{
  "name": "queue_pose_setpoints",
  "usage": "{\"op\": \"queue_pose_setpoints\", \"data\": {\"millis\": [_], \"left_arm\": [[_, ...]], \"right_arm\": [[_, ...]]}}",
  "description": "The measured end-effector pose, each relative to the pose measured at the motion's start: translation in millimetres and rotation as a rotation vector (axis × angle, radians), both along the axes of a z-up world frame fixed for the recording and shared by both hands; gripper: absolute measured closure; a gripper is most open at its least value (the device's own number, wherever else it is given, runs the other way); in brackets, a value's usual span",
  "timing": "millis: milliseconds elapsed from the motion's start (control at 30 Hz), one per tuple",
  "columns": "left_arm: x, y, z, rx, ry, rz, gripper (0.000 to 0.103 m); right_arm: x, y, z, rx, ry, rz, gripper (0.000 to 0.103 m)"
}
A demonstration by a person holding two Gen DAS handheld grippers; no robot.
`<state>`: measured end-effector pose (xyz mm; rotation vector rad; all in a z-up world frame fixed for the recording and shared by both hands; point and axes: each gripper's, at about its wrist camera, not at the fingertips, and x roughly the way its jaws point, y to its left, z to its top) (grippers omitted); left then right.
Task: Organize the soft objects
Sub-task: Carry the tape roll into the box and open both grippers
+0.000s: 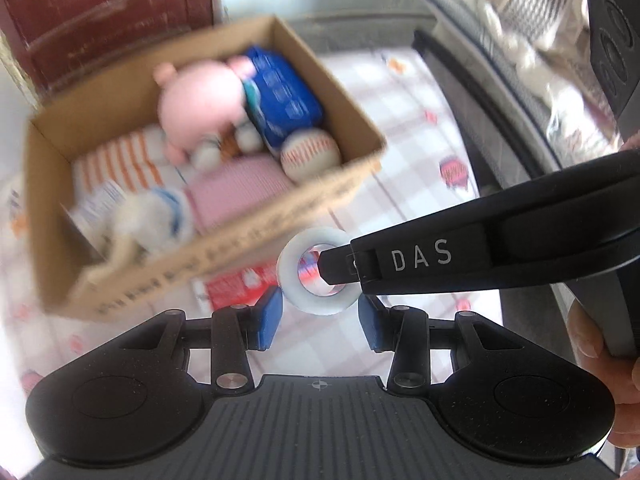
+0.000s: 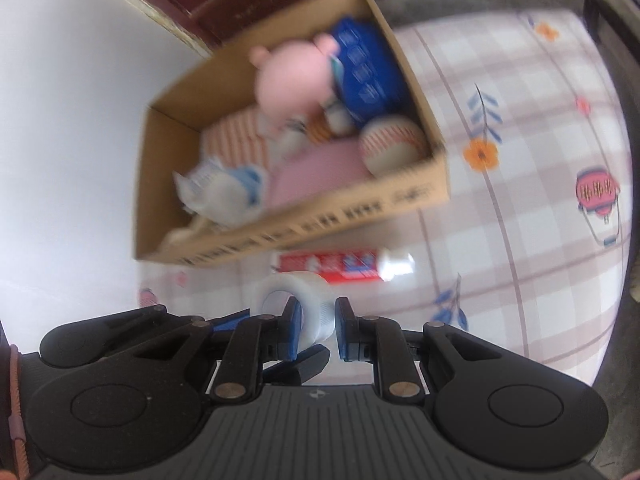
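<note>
The right gripper (image 2: 316, 330) is clamped on the wall of a white tape roll (image 2: 298, 306): one pad sits inside the ring's hole and the other presses its outer face, as the left wrist view also shows, where the black finger pokes through the roll's centre. The left gripper (image 1: 320, 322) hangs just below that roll with its blue pads (image 1: 269, 320) spread to either side of it and not visibly pressing on it, so it reads as empty and merely alongside. Under the roll, on the checked flower-print bedsheet (image 2: 520, 200), lies a red and white tube (image 2: 344, 266), close against the near wall of the cardboard box (image 2: 360, 216). The box already holds a pink plush toy (image 2: 292, 80), a blue packet (image 2: 368, 68), a baseball-patterned soft ball (image 2: 392, 144), a striped cloth and a white and blue plush at the near corner, all blurred. The step in hand looks like carrying the tape roll, held clear of the sheet, toward the box. The next move likely calls for bringing the right gripper over the box's near wall to a free patch, perhaps above the pink cloth between the ball and the white plush, then parting its pads so the ring slides off the inner finger rather than hanging on it. The left gripper should stay clear of the drop, and the tube remains to be collected.
</note>
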<state>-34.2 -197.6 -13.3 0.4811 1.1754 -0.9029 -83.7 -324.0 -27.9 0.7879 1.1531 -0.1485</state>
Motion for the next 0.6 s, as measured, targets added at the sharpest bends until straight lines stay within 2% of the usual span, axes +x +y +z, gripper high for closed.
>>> {"op": "queue_pose_setpoints", "data": {"millis": [133,267,467,600], "left_arm": [[31,-3,17,-0.038,-0.047,0.03,0.062],[66,-14,12,-0.064,-0.053,0.063,0.062],[108,-37,-28,-0.064,0.011,0.093,0.062],[125,-48,-52,-0.055,0.059,0.103,0.062]], "right_arm": [[28,3,28,-0.026,-0.063,0.011,0.083],[68,-5,34,-0.061,-0.099,0.04,0.083],[122,-31,4,-0.09,-0.062,0.075,0.083],[139,-43,-24,-0.085,-0.017,0.084,0.083]]}}
